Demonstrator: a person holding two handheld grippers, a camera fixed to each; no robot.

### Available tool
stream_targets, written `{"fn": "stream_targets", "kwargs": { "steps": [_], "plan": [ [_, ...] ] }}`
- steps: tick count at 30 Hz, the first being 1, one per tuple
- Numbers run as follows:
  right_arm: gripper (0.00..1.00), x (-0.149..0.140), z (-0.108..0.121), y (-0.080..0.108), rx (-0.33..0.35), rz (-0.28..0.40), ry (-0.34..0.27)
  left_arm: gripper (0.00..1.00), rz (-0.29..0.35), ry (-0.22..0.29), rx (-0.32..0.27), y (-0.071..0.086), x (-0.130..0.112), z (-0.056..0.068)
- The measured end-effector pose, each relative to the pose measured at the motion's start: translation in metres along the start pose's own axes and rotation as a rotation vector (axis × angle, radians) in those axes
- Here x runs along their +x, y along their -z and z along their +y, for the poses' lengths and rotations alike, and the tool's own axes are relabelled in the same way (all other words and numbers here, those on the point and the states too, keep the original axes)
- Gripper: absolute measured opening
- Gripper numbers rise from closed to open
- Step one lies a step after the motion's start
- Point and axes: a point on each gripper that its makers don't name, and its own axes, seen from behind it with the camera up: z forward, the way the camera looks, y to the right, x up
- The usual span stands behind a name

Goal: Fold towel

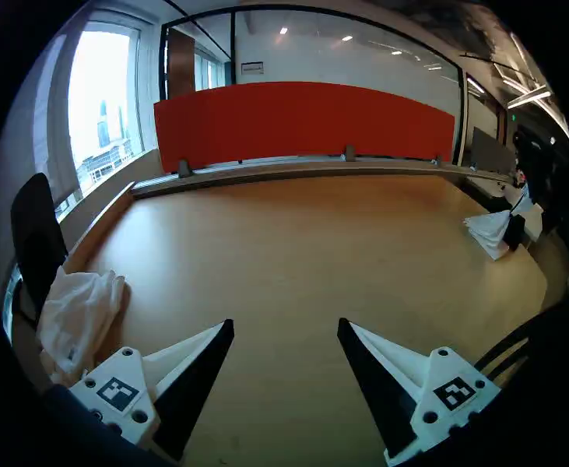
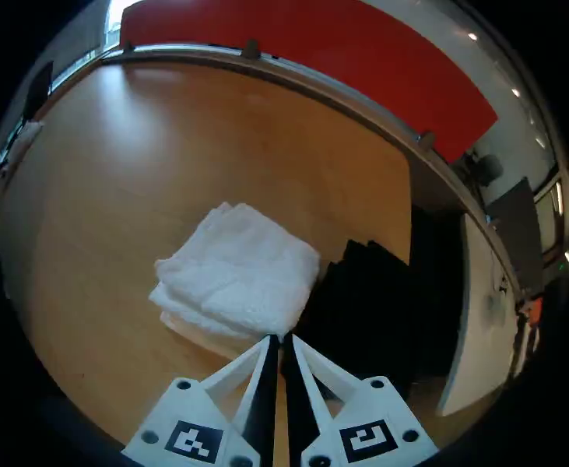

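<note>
White terry towel (image 2: 237, 272), folded into a thick square, lies on the pale wooden desk (image 2: 113, 171) near its edge. The right tool (image 2: 279, 342) is drawn together at the towel's near side with no cloth visibly between its fingers. The left tool (image 1: 284, 327) hangs spread apart over bare desk, and since this fold looks finished, the next move likely calls for reaching the crumpled white cloth (image 1: 78, 311) heaped at the desk's side and spreading it flat.
</note>
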Motion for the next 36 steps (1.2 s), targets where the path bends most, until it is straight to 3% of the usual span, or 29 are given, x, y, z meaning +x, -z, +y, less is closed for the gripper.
{"fn": "stream_targets", "kwargs": {
  "steps": [36],
  "plan": [
    [0.06, -0.063, -0.013, -0.049, -0.021, -0.123, -0.111, 0.99, -0.024, -0.020, 0.007, 0.002, -0.005, 0.005]
  ]
}}
